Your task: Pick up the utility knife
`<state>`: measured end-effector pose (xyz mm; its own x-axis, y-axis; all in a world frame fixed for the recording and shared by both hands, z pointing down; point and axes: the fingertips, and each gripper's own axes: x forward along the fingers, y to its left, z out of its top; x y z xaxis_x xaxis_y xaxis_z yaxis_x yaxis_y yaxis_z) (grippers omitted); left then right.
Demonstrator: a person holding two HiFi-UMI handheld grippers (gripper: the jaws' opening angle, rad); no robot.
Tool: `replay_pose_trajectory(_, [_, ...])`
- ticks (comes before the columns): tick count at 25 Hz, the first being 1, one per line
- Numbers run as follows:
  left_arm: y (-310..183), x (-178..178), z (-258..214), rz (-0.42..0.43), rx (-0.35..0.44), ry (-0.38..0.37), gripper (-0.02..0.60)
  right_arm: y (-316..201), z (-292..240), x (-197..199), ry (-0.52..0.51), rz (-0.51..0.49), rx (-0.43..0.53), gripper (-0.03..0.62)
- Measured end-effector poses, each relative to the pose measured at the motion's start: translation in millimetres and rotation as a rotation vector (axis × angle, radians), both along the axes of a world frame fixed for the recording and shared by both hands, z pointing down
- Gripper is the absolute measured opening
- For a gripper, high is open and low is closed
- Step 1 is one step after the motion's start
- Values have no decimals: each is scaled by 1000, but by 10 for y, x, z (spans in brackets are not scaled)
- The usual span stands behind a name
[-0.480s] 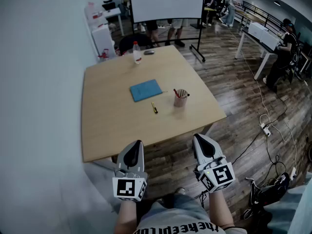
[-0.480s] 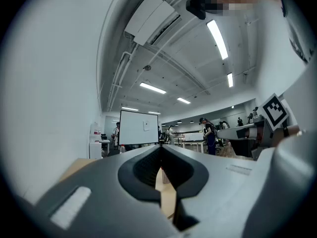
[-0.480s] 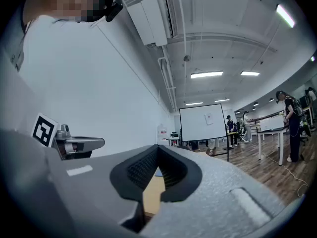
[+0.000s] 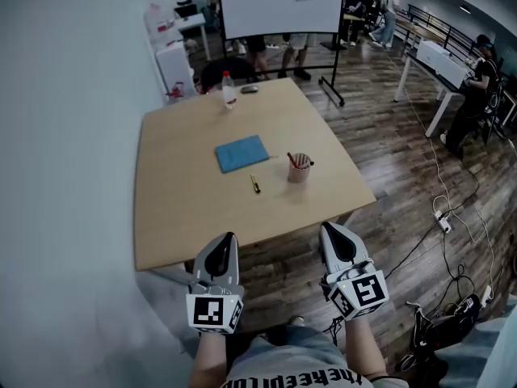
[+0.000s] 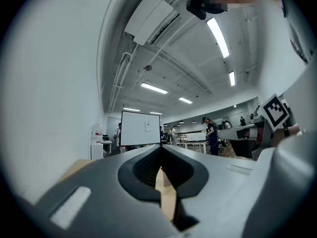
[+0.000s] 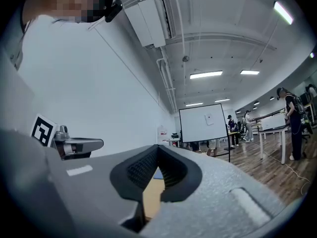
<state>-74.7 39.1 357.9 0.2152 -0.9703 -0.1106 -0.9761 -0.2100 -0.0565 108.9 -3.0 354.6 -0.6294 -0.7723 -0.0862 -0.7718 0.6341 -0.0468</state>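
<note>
A small yellow and black utility knife [image 4: 255, 183] lies on the wooden table [image 4: 182, 200], just below a blue notebook [image 4: 241, 152]. My left gripper [image 4: 227, 239] and right gripper [image 4: 325, 231] are held off the table's near edge, well short of the knife. Both are shut with nothing between the jaws. In the left gripper view the left gripper [image 5: 161, 148] shows its jaws meeting at the tips, pointing level across the table. The right gripper [image 6: 157, 147] in its own view looks the same.
A pen cup [image 4: 299, 167] stands right of the knife. A bottle [image 4: 229, 90] and a dark small object [image 4: 249, 88] sit at the table's far edge. A whiteboard [image 4: 280, 5] stands beyond, with people behind it. White desks [image 4: 440, 59] and floor cables [image 4: 448, 217] lie right.
</note>
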Motion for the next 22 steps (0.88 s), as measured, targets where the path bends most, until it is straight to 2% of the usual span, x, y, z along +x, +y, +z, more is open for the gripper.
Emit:
replay_pose_trajectory(12, [-217,270,-78,-56,19,3,18,-308,-5,197,-18,-66,0,3])
replay_pose_trajectory(22, [-326,330,-25,-83,-3,1,20,-447,29,129,-34,-125,-3,3])
